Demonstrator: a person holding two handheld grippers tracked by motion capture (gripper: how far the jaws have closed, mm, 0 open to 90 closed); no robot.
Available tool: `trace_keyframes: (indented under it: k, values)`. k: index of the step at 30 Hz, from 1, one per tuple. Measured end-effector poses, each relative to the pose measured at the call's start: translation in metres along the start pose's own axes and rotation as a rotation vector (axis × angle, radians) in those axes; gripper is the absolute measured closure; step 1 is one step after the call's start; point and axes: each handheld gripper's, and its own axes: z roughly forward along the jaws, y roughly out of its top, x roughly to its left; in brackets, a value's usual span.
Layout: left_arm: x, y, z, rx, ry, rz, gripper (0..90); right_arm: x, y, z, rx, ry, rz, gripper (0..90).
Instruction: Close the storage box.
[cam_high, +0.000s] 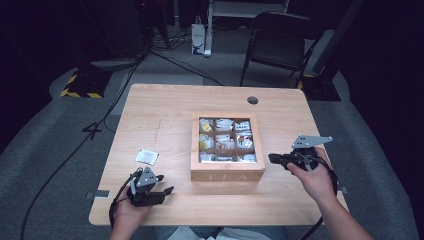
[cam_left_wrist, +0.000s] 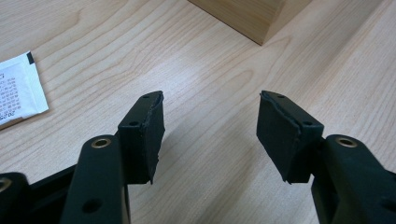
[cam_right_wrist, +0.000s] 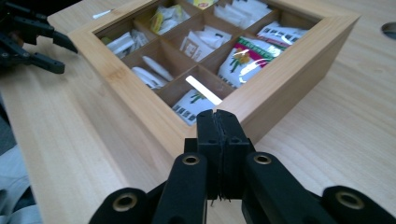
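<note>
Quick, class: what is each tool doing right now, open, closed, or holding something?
Left tool: open, nothing between its pads, above bare table.
Right tool: closed, pads together, holding nothing, beside the tea box.

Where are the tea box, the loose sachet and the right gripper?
tea box (cam_high: 227, 176): high view, front wall with the lettering.
loose sachet (cam_high: 147, 156): high view, middle of the white packet.
right gripper (cam_right_wrist: 217, 122): right gripper view, seam between its shut fingertips.
</note>
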Motion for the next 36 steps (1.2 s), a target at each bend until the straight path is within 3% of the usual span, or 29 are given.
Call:
trace_keyframes:
  k: [4, 15, 24, 29, 36]
  values:
    - [0.001, 0.000, 0.001, 0.005, 0.001, -0.002, 42.1, -0.014, -0.010, -0.004, -0.043, -0.010, 0.012, 87.0]
    - [0.002, -0.006, -0.002, 0.012, 0.011, -0.021, 42.1, -0.052, -0.039, -0.015, -0.073, -0.086, 0.057, 83.0]
    - [0.003, -0.007, -0.003, 0.013, 0.019, -0.029, 41.8, -0.085, -0.063, -0.012, -0.078, -0.169, 0.086, 67.4]
    - [0.004, -0.007, -0.003, 0.016, 0.022, -0.025, 41.7, -0.104, -0.077, -0.009, -0.089, -0.205, 0.142, 54.9]
    - [0.004, -0.007, -0.003, 0.016, 0.025, -0.029, 41.3, -0.118, -0.096, -0.003, -0.093, -0.261, 0.183, 48.6]
